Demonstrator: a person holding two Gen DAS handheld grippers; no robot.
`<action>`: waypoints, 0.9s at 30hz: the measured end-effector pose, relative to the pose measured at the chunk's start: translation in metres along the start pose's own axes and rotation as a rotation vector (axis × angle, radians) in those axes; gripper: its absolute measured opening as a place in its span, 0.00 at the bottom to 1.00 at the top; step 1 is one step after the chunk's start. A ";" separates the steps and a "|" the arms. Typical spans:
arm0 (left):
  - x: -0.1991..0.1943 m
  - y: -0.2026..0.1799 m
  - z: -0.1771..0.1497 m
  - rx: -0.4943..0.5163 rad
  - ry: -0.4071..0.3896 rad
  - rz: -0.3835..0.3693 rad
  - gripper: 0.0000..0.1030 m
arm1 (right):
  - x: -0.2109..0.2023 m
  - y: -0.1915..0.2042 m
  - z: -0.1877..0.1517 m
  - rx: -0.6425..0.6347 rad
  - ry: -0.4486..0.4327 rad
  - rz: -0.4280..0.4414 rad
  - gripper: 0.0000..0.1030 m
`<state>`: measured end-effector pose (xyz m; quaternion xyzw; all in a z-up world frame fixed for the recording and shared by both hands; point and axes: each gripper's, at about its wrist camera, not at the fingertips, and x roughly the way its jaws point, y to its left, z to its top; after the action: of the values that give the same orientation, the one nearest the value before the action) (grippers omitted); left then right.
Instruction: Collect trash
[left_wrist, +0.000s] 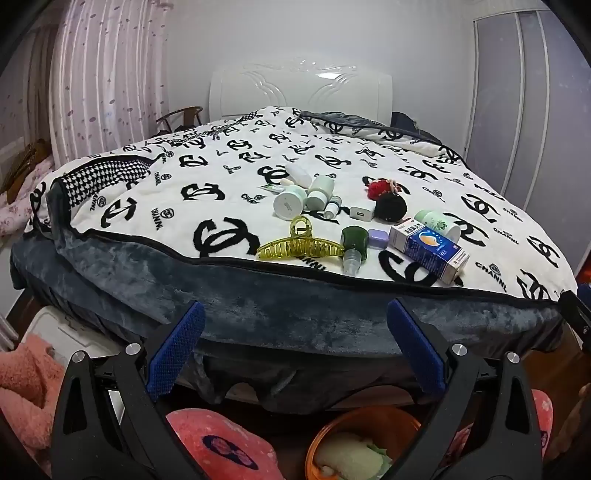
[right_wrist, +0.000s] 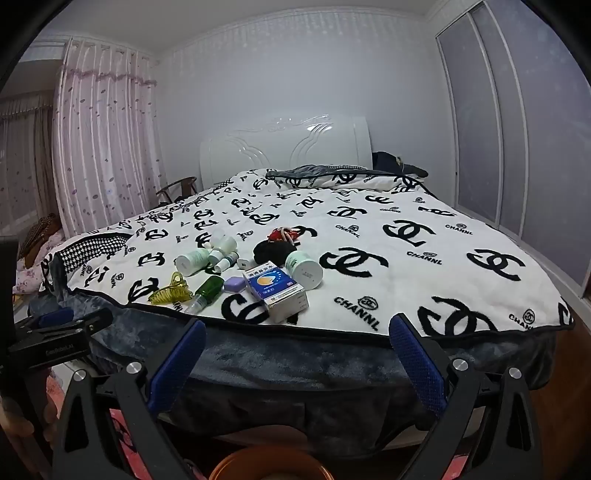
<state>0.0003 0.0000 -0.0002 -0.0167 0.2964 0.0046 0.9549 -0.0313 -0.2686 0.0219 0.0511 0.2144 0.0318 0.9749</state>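
Both my left hand-held gripper (left_wrist: 295, 343) and right hand-held gripper (right_wrist: 297, 363) gape wide, empty. Nothing looks collected yet: the medicine box (left_wrist: 428, 249), bottles and hair claw (left_wrist: 301, 245) all lie on the bed (left_wrist: 258, 310), beyond the orange bin (left_wrist: 325, 435).

— What carried the items when I checked?

— A bed (left_wrist: 480, 317), covered by a white blanket (left_wrist: 229, 184) with black logo print, over a dark blue plush layer along the near edge.

— And directly on the blanket?

— I noted a cluster near the foot: a yellow-green hair claw (left_wrist: 299, 245), a dark green bottle (left_wrist: 353, 245) lying on its side just beside it, a small lilac case (left_wrist: 377, 238), and a blue-and-white carton (left_wrist: 430, 250). Behind them lay a white charger plug (left_wrist: 361, 213), a black pompom (left_wrist: 390, 208) with a red ornament (left_wrist: 380, 186), several pale green bottles (left_wrist: 319, 192) and a pale green jar (left_wrist: 437, 222).
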 end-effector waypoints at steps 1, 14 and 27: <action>0.000 0.000 0.000 -0.002 0.004 -0.001 0.93 | 0.000 0.000 0.000 0.000 0.000 0.001 0.95; -0.003 0.004 0.000 0.013 -0.010 0.020 0.93 | -0.002 0.003 -0.001 -0.002 -0.004 0.000 0.95; 0.002 0.009 0.008 0.024 -0.009 0.024 0.93 | -0.001 0.003 -0.001 -0.002 -0.003 0.002 0.95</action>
<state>0.0061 0.0093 0.0055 -0.0018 0.2925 0.0124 0.9562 -0.0323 -0.2661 0.0219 0.0502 0.2131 0.0327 0.9752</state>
